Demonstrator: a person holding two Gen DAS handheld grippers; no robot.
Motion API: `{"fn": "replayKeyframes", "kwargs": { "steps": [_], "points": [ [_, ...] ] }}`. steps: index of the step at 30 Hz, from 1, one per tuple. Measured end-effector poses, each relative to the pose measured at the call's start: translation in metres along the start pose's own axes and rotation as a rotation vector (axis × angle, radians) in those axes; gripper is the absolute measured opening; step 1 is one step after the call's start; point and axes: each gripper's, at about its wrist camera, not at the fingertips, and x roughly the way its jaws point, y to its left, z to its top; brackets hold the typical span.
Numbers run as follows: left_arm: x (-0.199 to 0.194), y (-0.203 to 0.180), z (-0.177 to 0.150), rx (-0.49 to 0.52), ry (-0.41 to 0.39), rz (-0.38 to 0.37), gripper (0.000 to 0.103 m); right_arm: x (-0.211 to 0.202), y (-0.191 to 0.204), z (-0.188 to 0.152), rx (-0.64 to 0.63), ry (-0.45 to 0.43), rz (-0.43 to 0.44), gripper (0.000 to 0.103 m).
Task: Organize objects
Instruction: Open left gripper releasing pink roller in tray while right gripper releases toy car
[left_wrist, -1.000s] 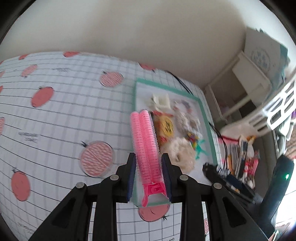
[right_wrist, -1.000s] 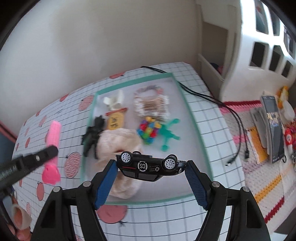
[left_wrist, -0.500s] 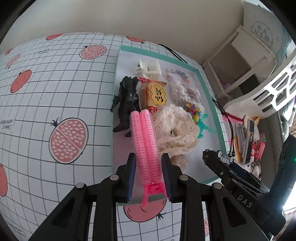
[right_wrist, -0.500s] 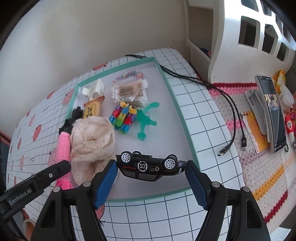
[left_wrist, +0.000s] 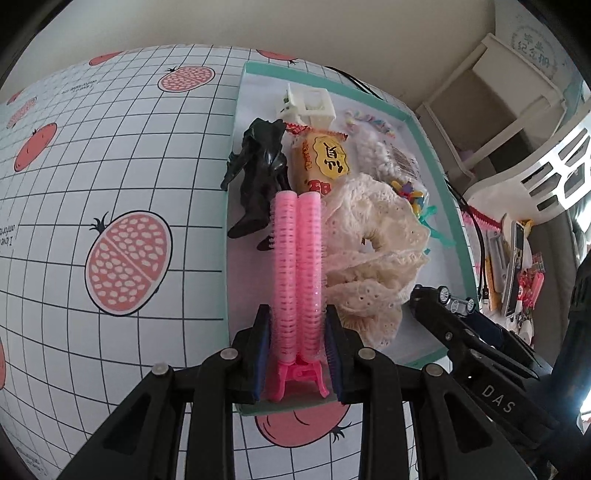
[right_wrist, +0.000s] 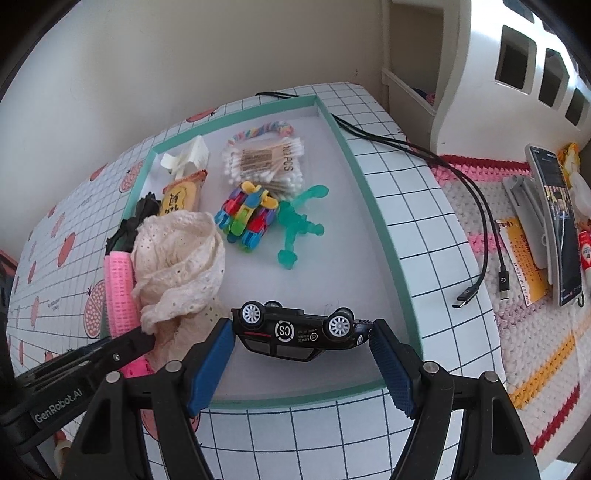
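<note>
Both hand-held grippers have come in lower over the green-rimmed tray (right_wrist: 384, 236) than half a second ago, so the tray's contents fill more of each view. On the tray's left side, the left hand-held gripper (left_wrist: 297, 354) pinches the pink hair roller clip (left_wrist: 298, 273) by its handle end, and the rollers reach forward between the black figure (left_wrist: 258, 173) and the cream lace cloth (left_wrist: 369, 240). A snack packet (left_wrist: 321, 162) and a white clip (left_wrist: 308, 105) lie toward the tray's far left corner. Mid-tray sit cotton swabs (right_wrist: 264, 162), a multicoloured block toy (right_wrist: 247, 214) and a teal figure (right_wrist: 299, 221). Over the tray's near edge, the right hand-held gripper (right_wrist: 301, 345) clamps the black toy car (right_wrist: 299, 332), wheels up, end to end. Beyond the tray's right rim, a black cable (right_wrist: 476, 199) trails across the counter (right_wrist: 424, 229).
</note>
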Motion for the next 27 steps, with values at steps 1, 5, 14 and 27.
{"fn": "replayKeyframes", "kwargs": {
  "steps": [1,5,14,27],
  "points": [
    [-0.001,0.001,0.000,-0.001,-0.002,-0.006,0.028,0.000,0.000,0.000,-0.003,0.000,-0.001,0.077],
    [-0.006,0.003,0.000,-0.012,0.001,-0.024,0.029,0.001,0.002,0.000,-0.009,0.002,0.001,0.078],
    [-0.028,-0.006,-0.002,0.033,-0.031,-0.024,0.045,0.003,-0.001,-0.001,-0.004,0.012,0.002,0.078],
    [-0.054,0.010,-0.001,-0.029,-0.119,0.045,0.069,-0.005,0.003,-0.005,-0.003,-0.005,0.005,0.082]
  ]
}}
